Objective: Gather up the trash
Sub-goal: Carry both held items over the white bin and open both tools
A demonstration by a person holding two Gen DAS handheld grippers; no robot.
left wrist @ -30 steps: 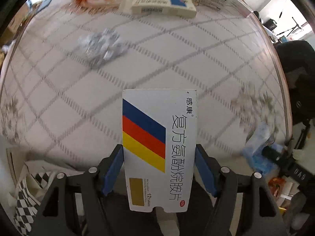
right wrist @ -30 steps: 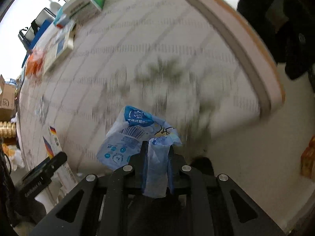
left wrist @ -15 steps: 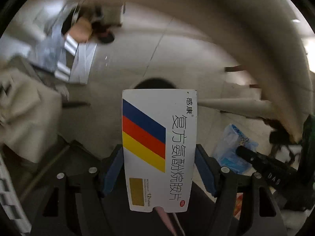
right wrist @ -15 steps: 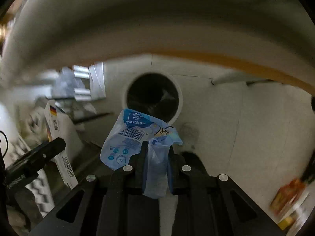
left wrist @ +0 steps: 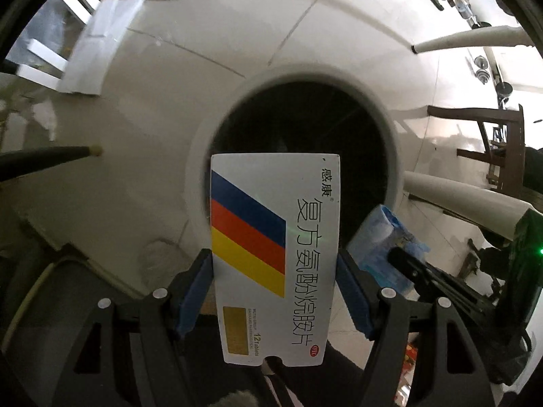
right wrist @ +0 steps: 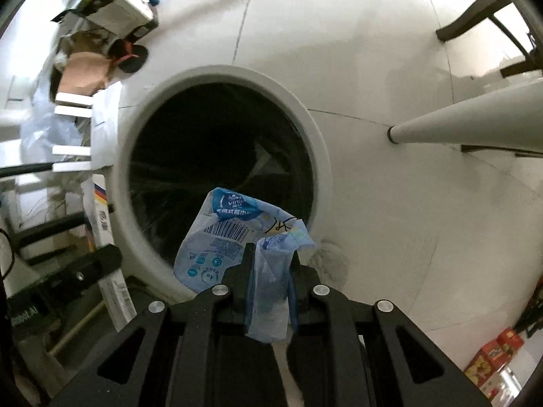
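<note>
Left wrist view shows the left gripper clamped on a white medicine box with blue, red and yellow stripes, held over the near rim of a round bin standing on the floor. Beside it, the right gripper has its jaws pinched tight on a crumpled blue wrapper, which hangs over the same dark opening. Both pieces of trash sit above the near edge rather than the middle. My worry: let go here and the stiff box could strike the rim and tumble onto the floor, while the light wrapper might cling to the pads or drift aside.
</note>
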